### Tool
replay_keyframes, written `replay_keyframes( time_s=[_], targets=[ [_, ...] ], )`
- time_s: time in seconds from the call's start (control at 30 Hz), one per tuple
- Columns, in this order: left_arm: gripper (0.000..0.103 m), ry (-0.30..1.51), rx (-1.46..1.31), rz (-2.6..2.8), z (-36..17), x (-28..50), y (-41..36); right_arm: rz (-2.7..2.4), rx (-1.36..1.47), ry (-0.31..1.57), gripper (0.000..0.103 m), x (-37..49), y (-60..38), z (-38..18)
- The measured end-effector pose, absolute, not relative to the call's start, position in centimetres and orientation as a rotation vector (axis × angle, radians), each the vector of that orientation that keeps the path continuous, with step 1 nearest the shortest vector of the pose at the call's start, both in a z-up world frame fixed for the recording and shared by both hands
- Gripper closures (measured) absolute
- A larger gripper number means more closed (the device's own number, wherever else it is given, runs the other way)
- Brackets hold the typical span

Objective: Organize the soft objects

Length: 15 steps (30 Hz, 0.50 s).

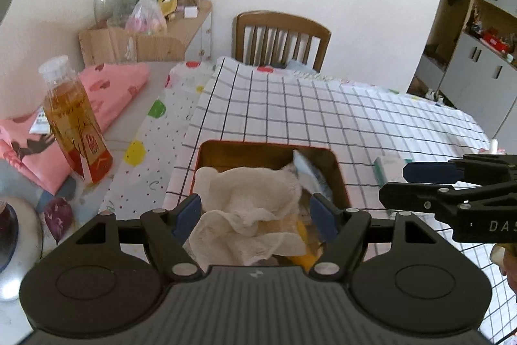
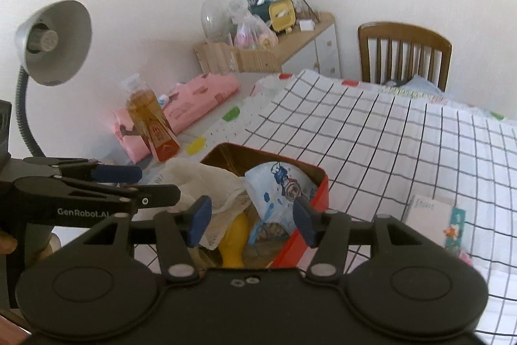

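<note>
A red tin [image 1: 206, 151] with a golden inside stands on the checked tablecloth [image 1: 323, 118]. In it lie a crumpled white gauze cloth [image 1: 252, 193], a blue-and-white printed pouch [image 2: 281, 186] and something yellow [image 2: 237, 235] underneath. My left gripper [image 1: 255, 209] hovers open over the gauze, its pads clear of it. My right gripper [image 2: 251, 212] hangs open above the tin's right half, over the pouch, and holds nothing. Each gripper shows in the other's view: the right gripper [image 1: 395, 183] at the right edge, the left gripper [image 2: 158, 183] at the left edge beside the gauze cloth [image 2: 206, 177].
A bottle of amber liquid [image 1: 74, 118] stands left of the tin on a pink cloth [image 1: 116, 92]. A grey desk lamp [image 2: 55, 41] rises at the left. A small packet [image 2: 433, 215] lies right of the tin. A wooden chair [image 1: 281, 34] stands behind the table.
</note>
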<state>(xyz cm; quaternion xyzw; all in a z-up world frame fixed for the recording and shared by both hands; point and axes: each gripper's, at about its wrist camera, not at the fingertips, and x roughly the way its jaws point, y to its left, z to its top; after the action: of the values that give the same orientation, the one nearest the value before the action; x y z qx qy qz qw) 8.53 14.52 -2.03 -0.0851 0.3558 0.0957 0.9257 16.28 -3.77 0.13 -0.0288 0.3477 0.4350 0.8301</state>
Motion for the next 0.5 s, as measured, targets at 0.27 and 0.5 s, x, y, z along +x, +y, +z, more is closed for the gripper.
replay_keyframes(
  time_s=[0.27,0.5],
  targets=[
    [0.021,0.658,-0.120,0.167,0.0,6.6,12.2,0.933,-0.086,0.620,0.038,13.1,-6.1,2.6],
    [0.015,0.620,-0.113,0.132,0.9,5.2,10.8,0.917,-0.056,0.584,0.029,11.7,-7.9,3.6]
  ],
)
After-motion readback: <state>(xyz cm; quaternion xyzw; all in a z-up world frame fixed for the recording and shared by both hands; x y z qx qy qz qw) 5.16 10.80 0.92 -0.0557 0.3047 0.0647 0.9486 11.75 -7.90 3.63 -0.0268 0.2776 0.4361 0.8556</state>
